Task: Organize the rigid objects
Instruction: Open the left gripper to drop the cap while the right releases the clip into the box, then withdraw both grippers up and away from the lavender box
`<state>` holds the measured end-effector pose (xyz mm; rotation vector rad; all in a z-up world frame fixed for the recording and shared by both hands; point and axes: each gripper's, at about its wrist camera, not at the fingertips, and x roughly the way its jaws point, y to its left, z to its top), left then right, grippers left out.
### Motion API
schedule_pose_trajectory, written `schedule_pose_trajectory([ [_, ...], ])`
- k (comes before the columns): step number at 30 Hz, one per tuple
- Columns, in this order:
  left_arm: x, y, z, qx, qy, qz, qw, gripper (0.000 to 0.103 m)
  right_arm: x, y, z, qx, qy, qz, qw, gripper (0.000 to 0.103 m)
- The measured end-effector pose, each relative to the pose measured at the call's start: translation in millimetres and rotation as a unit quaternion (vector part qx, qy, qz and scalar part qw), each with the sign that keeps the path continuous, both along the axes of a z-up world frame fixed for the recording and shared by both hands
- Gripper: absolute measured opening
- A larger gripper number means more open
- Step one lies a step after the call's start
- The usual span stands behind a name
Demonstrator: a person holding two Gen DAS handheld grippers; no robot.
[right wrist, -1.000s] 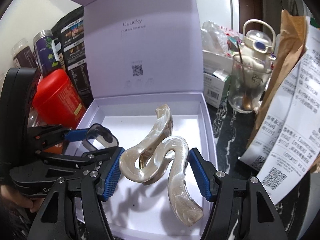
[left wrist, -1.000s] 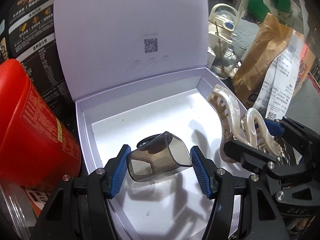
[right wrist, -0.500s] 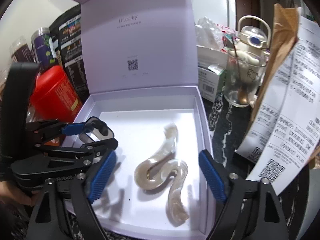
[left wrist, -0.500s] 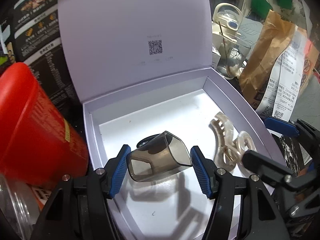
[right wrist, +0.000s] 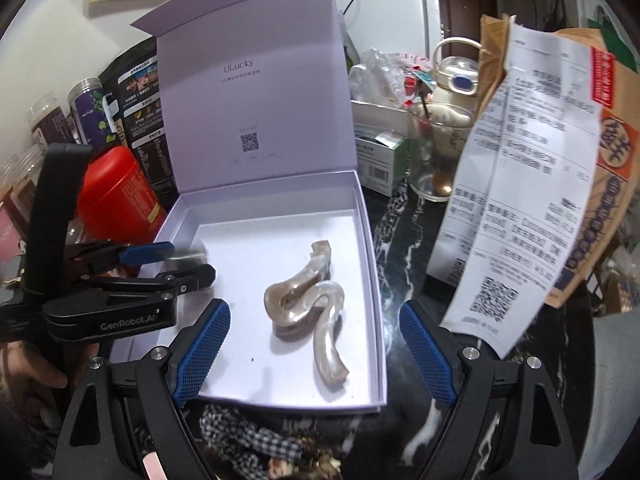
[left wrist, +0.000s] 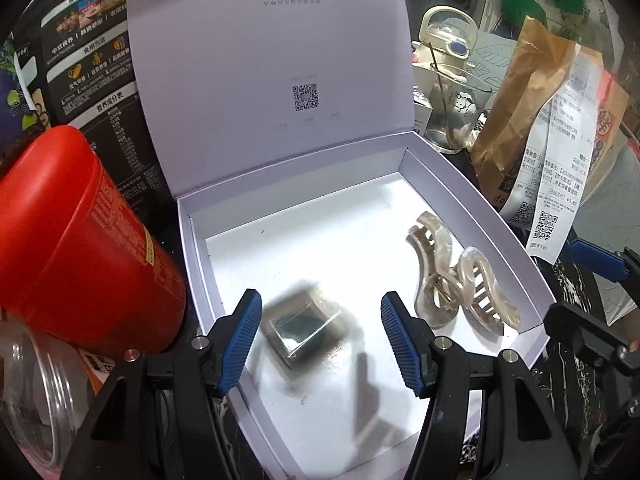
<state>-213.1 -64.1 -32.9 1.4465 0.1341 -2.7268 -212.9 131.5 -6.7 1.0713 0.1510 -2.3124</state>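
While both grippers stand open over the lavender hinged-lid gift box [right wrist: 366, 216], pearly cream S-shaped hair claw [right wrist: 310, 304] lies inside; smoky translucent square clip [left wrist: 300, 326], blurred, loose between left gripper [left wrist: 320, 338] pads, may tumble. Right gripper [right wrist: 316, 354] empty, jaws just widened.

A pale lilac cardboard box [right wrist: 372, 280] holds a pearly cream wavy hair claw [right wrist: 316, 312] and a smoky grey translucent clip [left wrist: 298, 330]; beside it stands a red canister [left wrist: 80, 248]; the worktop [right wrist: 404, 240] is black marble, white-veined.
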Motion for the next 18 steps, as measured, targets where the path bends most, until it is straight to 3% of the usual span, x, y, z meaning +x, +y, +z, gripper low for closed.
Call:
schedule_pose_trajectory([
  [2, 2, 2, 2, -0.003, 0.002, -0.002, 1.0000, 0.068, 3, 3, 2, 0.000, 0.002, -0.002, 1.000, 0.088],
  [4, 3, 4, 3, 0.002, 0.005, -0.008, 1.0000, 0.096, 6, 5, 5, 0.001, 0.004, -0.003, 1.000, 0.088],
  [5, 5, 4, 4, 0.005, 0.008, -0.009, 0.9999, 0.101, 7, 6, 5, 0.002, 0.006, -0.004, 1.000, 0.088],
  [18, 14, 3, 17, 0.009, 0.021, -0.007, 0.9997, 0.101, 17, 10, 20, 0.000, 0.024, -0.009, 1.000, 0.088],
])
